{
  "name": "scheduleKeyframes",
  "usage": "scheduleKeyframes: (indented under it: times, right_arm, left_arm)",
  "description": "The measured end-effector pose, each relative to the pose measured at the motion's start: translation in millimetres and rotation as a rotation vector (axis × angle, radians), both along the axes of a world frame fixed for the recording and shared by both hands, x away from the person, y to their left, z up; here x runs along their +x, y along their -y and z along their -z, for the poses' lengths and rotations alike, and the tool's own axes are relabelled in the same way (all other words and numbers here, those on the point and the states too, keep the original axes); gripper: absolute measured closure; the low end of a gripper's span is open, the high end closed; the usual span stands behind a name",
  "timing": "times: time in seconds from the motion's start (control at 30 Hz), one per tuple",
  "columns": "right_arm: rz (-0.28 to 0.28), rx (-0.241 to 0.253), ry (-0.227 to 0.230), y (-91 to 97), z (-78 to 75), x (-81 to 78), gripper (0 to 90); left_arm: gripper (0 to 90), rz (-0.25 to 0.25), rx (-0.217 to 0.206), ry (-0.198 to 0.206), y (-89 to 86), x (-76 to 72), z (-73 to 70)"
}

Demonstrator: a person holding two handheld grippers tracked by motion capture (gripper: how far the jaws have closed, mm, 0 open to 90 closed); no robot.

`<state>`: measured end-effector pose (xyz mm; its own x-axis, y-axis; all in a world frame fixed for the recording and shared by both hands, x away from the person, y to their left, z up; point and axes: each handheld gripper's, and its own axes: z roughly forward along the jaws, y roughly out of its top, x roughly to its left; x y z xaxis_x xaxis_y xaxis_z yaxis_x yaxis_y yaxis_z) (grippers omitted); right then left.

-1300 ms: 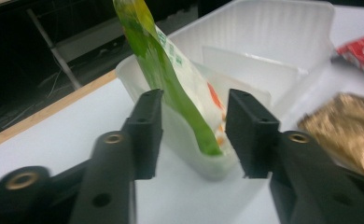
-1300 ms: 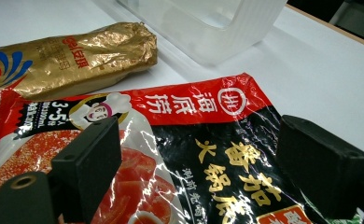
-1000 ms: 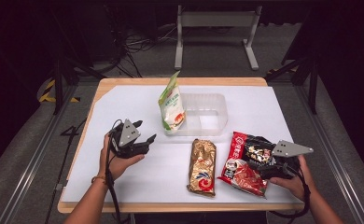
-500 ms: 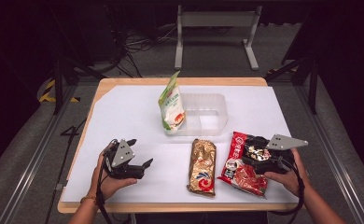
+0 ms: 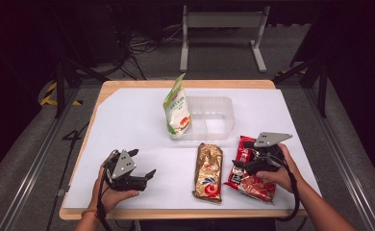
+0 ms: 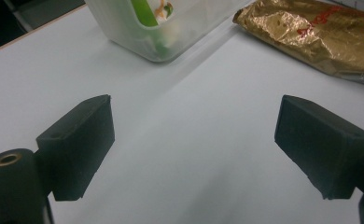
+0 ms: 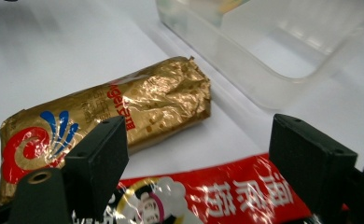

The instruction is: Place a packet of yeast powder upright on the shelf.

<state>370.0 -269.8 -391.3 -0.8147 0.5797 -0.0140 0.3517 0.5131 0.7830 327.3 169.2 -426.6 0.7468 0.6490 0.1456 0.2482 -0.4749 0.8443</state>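
Note:
A gold snack packet (image 5: 208, 172) lies flat at the front middle of the white sheet, with a red snack packet (image 5: 253, 185) to its right. My right gripper (image 5: 240, 162) hovers open over the red packet's left part, jaws pointing left. Its own view has the red packet (image 7: 236, 196) under the open jaws (image 7: 199, 158) and the gold packet (image 7: 115, 116) beyond. My left gripper (image 5: 142, 163) is open near the front left, over bare sheet; its wide-apart jaws (image 6: 194, 140) hold nothing. A green and white pouch (image 5: 177, 108) stands at the left end of a clear plastic container (image 5: 228, 118).
The white sheet (image 5: 128, 120) covers a wooden table whose front edge lies just below both hands. In the left gripper view the container (image 6: 138, 28) is ahead and the gold packet (image 6: 320, 32) at the upper right. The right gripper view has the container (image 7: 273, 56) close ahead.
My left gripper has drawn back toward the front edge of the table, still open. The right gripper has shifted slightly left over the red packet.

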Motion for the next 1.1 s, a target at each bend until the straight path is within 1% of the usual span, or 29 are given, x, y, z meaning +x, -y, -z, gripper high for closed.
scheduleKeyframes:
  times: [0.07, 0.1, 0.17, 0.3, 0.33, 0.43, 0.5, 0.57, 0.63, 0.67, 0.7, 0.73, 0.83, 0.9, 0.93, 0.97, 1.0, 1.03, 1.1]
  right_arm:
    - [-0.022, 0.001, -0.025, -7.3, 2.1, 5.9, 20.3]
    - [-0.032, 0.000, -0.042, -10.5, 3.7, 9.1, 20.4]
    - [-0.036, -0.001, -0.056, -16.5, 6.8, 14.7, 20.4]
    - [-0.047, -0.013, -0.109, -28.6, 12.7, 24.4, 20.4]
    - [-0.050, -0.018, -0.132, -32.5, 14.1, 26.9, 20.3]
    - [-0.055, -0.031, -0.148, -39.3, 15.1, 31.4, 20.1]
    - [-0.052, -0.040, -0.175, -44.4, 15.9, 36.7, 19.9]
    - [-0.049, -0.050, -0.183, -47.7, 17.2, 40.6, 19.9]
    - [-0.047, -0.060, -0.211, -51.4, 19.4, 44.5, 19.1]
    - [-0.047, -0.060, -0.211, -51.4, 19.4, 44.5, 19.1]
    - [-0.047, -0.064, -0.224, -53.3, 20.4, 46.0, 19.1]
    - [-0.042, -0.084, -0.234, -57.5, 22.2, 49.5, 18.9]
    - [-0.032, -0.102, -0.254, -61.5, 22.0, 54.8, 18.9]
    - [-0.041, -0.107, -0.260, -62.9, 22.1, 56.6, 19.0]
    - [-0.047, -0.113, -0.280, -64.7, 22.1, 58.1, 18.9]
    - [-0.052, -0.138, -0.294, -67.1, 23.1, 60.6, 18.9]
    - [-0.055, -0.149, -0.307, -68.7, 23.8, 61.5, 18.5]
    - [-0.077, -0.151, -0.336, -71.5, 25.7, 63.6, 17.8]
    - [-0.075, -0.159, -0.351, -73.8, 27.0, 66.4, 16.7]
  left_arm:
    - [12.7, 0.005, 0.013, 0.007, 1.4, -0.2, 1.0]
    - [12.7, 0.006, 0.010, 0.002, 1.9, -0.6, 1.4]
    - [12.7, 0.008, 0.004, -0.001, 2.6, -0.6, 1.9]
    - [12.6, 0.015, 0.016, -0.001, 4.2, -0.9, 2.8]
    - [12.6, 0.016, 0.017, -0.001, 4.3, -0.9, 2.8]
    - [12.6, 0.017, 0.017, 0.000, 4.3, -1.2, 3.0]
    - [12.6, 0.021, 0.017, 0.001, 4.4, -1.3, 3.1]
    - [12.6, 0.022, 0.025, 0.003, 4.8, -1.3, 3.4]
    - [12.6, 0.024, 0.029, 0.002, 5.4, -1.5, 3.8]
    - [12.6, 0.024, 0.029, 0.002, 5.4, -1.5, 3.8]
    - [12.6, 0.028, 0.031, 0.000, 5.8, -1.6, 4.0]
    - [12.6, 0.030, 0.031, 0.002, 6.5, -1.8, 4.2]
    - [12.6, 0.038, 0.034, -0.002, 7.3, -1.6, 4.7]
    - [12.6, 0.039, 0.036, -0.002, 7.6, -1.5, 5.0]
    - [12.6, 0.043, 0.043, -0.001, 7.8, -1.3, 5.0]
    - [12.6, 0.046, 0.044, -0.002, 7.9, -1.2, 5.1]
    - [12.6, 0.048, 0.041, -0.001, 8.1, -1.4, 5.0]
    - [12.6, 0.047, 0.043, -0.001, 8.2, -1.5, 5.0]
    - [12.6, 0.050, 0.046, -0.001, 8.2, -1.3, 5.0]
